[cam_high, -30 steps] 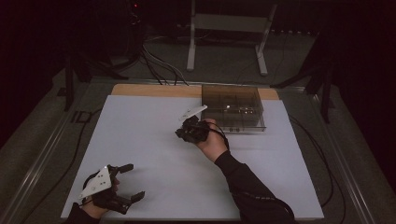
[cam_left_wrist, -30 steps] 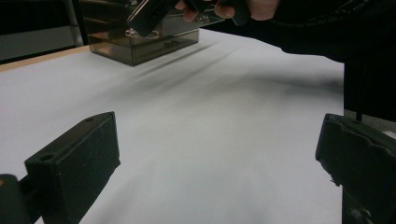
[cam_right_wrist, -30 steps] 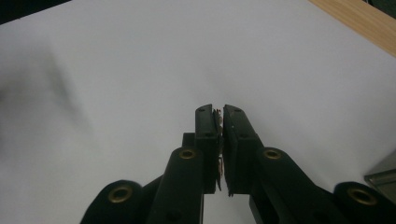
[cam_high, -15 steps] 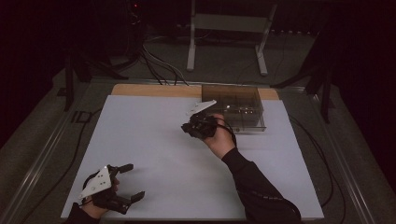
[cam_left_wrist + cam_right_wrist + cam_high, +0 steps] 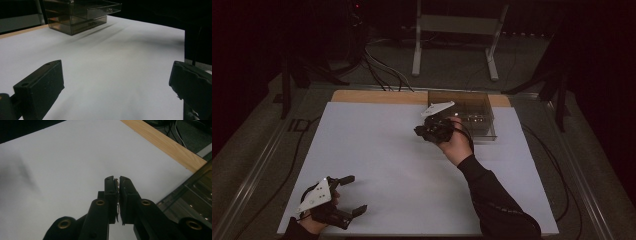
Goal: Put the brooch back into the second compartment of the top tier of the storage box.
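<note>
The right tongs (image 5: 424,131) are held above the white table (image 5: 377,150) by the right hand (image 5: 455,142), just in front of the clear drawer box (image 5: 472,117) that stands at the far edge of the white surface. In the right gripper view the two black jaws are seen pressed nearly together, and a thin, ragged sliver (image 5: 117,195) is pinched between their pads; what that sliver is cannot be made out, as it is too small and the light too dim. The white table is seen below these jaws, a strip of bare wood (image 5: 165,145) beyond it, and the corner of the drawer box (image 5: 192,195) at the lower right.

The left tongs (image 5: 354,196) are held low at the near left corner of the table by the left hand (image 5: 314,220), well apart from the right tongs and the box. Their jaws are spread wide, as is shown in the left gripper view, where one black jaw stands at each lower corner with nothing but bare white surface between them. In that view the drawer box (image 5: 80,16) is seen far off at the top, its upper drawer (image 5: 97,8) pulled partly out, with small pale objects lying in it that cannot be identified.

A dark sleeve (image 5: 492,200) covers the right forearm.
</note>
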`<state>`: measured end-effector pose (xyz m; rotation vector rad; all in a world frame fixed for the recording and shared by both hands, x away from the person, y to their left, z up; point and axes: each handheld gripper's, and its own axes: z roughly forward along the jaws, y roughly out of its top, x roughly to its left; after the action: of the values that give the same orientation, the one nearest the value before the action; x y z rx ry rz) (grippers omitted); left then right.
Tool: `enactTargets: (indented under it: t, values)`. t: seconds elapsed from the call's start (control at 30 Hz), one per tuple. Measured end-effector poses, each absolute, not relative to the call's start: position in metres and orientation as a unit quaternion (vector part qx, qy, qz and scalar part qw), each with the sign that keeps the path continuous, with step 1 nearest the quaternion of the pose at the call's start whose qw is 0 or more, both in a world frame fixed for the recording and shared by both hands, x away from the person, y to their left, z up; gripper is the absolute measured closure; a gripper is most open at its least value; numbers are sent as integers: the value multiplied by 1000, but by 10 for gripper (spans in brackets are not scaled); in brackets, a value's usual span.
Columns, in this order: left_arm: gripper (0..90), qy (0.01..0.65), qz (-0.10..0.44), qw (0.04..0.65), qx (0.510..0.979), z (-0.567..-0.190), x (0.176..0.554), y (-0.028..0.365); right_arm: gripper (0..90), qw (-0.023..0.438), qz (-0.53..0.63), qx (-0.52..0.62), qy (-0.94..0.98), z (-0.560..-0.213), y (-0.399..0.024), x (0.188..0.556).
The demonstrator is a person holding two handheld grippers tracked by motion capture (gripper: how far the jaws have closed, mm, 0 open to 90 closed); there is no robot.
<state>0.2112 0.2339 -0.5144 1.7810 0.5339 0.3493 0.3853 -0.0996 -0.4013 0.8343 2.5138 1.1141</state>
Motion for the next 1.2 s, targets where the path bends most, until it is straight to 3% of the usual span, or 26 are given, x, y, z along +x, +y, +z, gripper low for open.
enactTargets:
  t: [1.2]
  values:
    - [6, 228, 154, 585, 763, -513, 211, 234, 853, 185, 363, 358, 840, -391, -181, 404]
